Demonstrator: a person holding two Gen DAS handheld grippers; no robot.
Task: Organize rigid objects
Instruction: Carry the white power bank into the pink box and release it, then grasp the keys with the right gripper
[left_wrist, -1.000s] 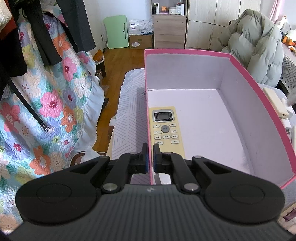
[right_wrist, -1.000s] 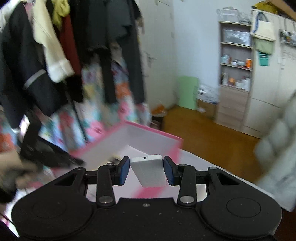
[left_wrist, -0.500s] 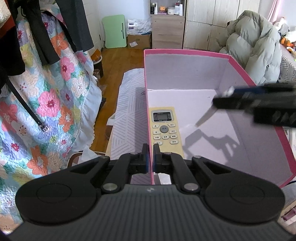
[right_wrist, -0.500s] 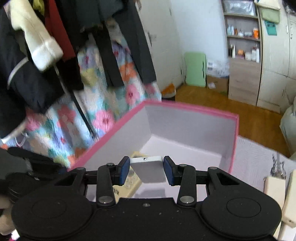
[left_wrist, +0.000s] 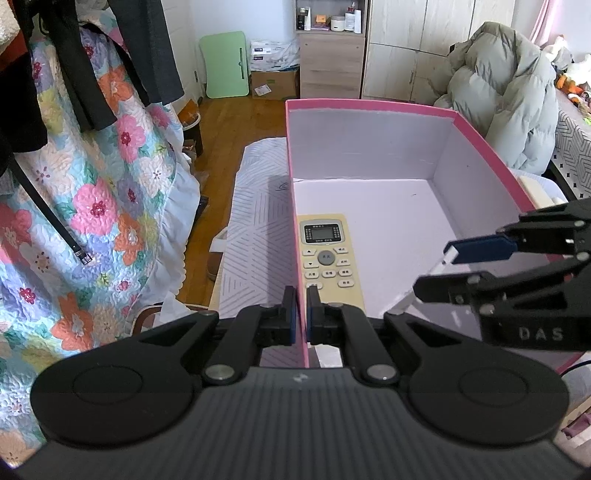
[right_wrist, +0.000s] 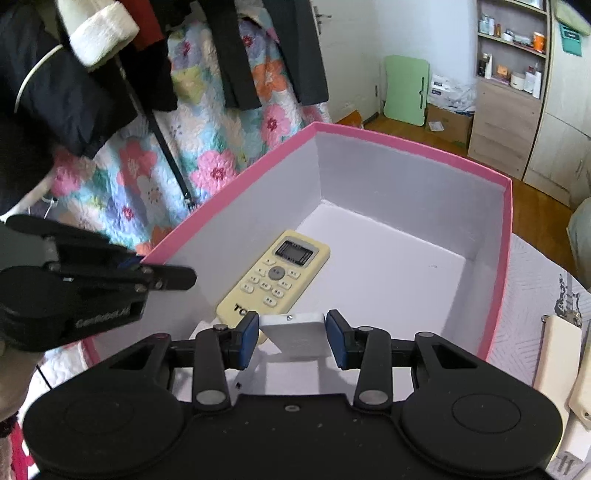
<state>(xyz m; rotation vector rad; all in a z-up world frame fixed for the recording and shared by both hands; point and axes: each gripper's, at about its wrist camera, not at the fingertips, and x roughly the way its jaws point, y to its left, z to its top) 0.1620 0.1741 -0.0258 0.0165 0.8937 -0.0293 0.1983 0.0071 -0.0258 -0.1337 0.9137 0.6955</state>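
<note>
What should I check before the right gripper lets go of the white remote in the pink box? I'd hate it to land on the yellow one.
1. Right gripper clamped on the white remote: ok.
2. White remote over the inside of the pink box, not its rim: ok.
3. Bare floor beside the yellow remote to set it on: ok.
4. White remote clear of the yellow remote's near end: cannot tell; they overlap in the right wrist view.
5. Left gripper shut on the box's left wall, steadying it: ok.
6. White remote touching the floor: cannot tell.
</note>
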